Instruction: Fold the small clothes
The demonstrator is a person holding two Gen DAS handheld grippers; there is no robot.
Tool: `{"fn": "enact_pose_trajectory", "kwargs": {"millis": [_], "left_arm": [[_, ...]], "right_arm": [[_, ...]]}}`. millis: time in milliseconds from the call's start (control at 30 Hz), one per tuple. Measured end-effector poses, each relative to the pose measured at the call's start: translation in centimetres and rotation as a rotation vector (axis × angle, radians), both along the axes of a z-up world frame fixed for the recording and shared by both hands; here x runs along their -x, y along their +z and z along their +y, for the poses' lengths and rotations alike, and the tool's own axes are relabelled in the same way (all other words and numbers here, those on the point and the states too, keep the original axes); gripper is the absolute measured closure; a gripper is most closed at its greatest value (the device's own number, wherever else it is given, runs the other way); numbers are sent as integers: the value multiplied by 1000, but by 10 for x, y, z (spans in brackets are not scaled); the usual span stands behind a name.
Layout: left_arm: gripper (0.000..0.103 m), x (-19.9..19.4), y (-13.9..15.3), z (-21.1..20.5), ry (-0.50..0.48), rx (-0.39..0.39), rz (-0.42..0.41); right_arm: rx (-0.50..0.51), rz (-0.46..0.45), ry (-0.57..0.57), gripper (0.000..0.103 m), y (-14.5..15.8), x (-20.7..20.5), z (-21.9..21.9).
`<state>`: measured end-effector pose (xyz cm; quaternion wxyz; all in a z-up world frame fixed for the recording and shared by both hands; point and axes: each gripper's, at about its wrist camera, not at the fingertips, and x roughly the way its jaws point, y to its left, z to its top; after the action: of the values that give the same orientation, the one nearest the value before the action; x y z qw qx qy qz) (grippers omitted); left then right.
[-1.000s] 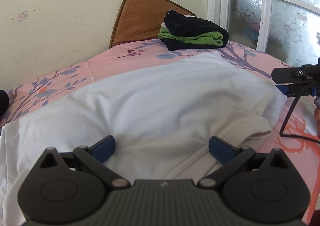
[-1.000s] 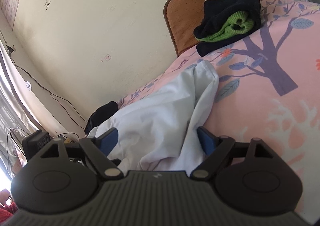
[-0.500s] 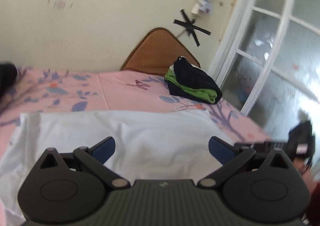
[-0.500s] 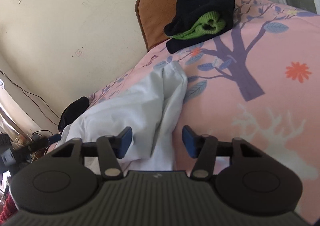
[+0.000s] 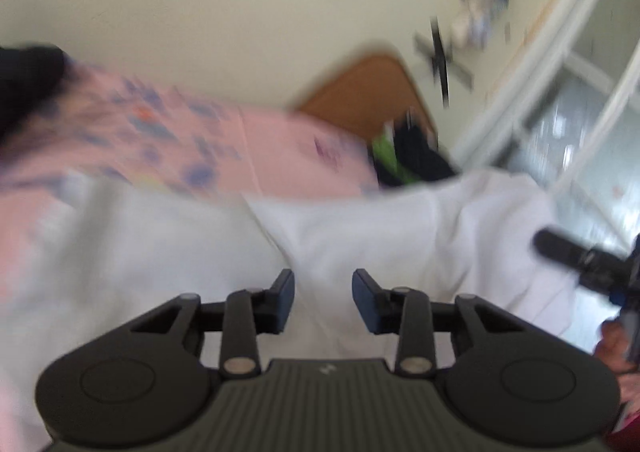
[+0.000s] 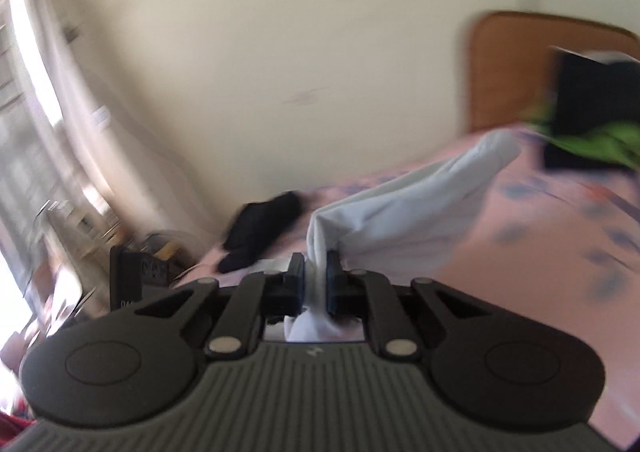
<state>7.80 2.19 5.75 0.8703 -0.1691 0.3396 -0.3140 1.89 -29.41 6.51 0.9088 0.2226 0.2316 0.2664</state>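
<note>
White garment: soft, matte, plain cloth spread over the bed in broad shallow wrinkles; in the left wrist view it fills the middle from 9 to 3 o'clock, one layer lapping another along a slanting edge. In the right wrist view it rises as a pulled, ridged fold toward 1 o'clock.

Right gripper: black fingers with dark blue pads pressed together on a bunched edge of the white garment — cloth shows above and below the pads.

Left gripper: fingers apart with a moderate gap, nothing between them; the white garment lies beyond and beneath.

Bedsheet: pink, smooth, printed with blue leaves and branches, blurred by motion.

Folded clothes: a dark navy and bright green stack at 2 o'clock in the right view, knit texture too blurred to tell; it sits on the bedsheet in front of the cushion.

Cushion: brown, rounded corner, leaning on the cream wall.

Black garment: a dark lump on the bedsheet at 9 o'clock of the white fold.
</note>
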Motion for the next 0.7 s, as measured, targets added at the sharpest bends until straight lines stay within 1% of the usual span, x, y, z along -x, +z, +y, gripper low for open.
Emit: {"fn": "enact_pose_trajectory", "kwargs": {"millis": [100, 167, 200, 300, 367, 400, 433, 467, 500, 533, 567, 633, 700], "left_arm": [[61, 17, 9, 63, 141, 78, -64], [55, 29, 12, 99, 228, 105, -95], [55, 35, 12, 112, 262, 109, -105], [48, 44, 11, 141, 331, 107, -120], [41, 46, 7, 148, 348, 105, -112], [40, 47, 4, 150, 348, 96, -104], [38, 46, 1, 149, 346, 79, -99], [33, 45, -2, 147, 341, 57, -100], [30, 45, -6, 144, 334, 36, -105], [25, 44, -9, 141, 329, 17, -105], [25, 41, -12, 136, 320, 5, -101], [22, 41, -20, 124, 284, 0, -88], [17, 44, -26, 112, 255, -12, -92]], "right_arm": [[43, -29, 136, 90, 12, -25, 54], [82, -31, 221, 90, 10, -46, 96], [98, -22, 265, 90, 7, -56, 117], [163, 33, 373, 90, -17, -82, 180], [241, 81, 391, 90, -45, -101, 214], [261, 127, 405, 84, -60, -111, 224], [255, 186, 422, 83, -71, -119, 227], [205, 208, 425, 82, -74, -120, 222], [159, 208, 438, 72, -70, -117, 214], [130, 183, 455, 65, -61, -112, 205], [124, 135, 454, 65, -50, -104, 194], [164, 48, 417, 65, -24, -94, 180], [210, 3, 363, 65, -6, -96, 174]]}}
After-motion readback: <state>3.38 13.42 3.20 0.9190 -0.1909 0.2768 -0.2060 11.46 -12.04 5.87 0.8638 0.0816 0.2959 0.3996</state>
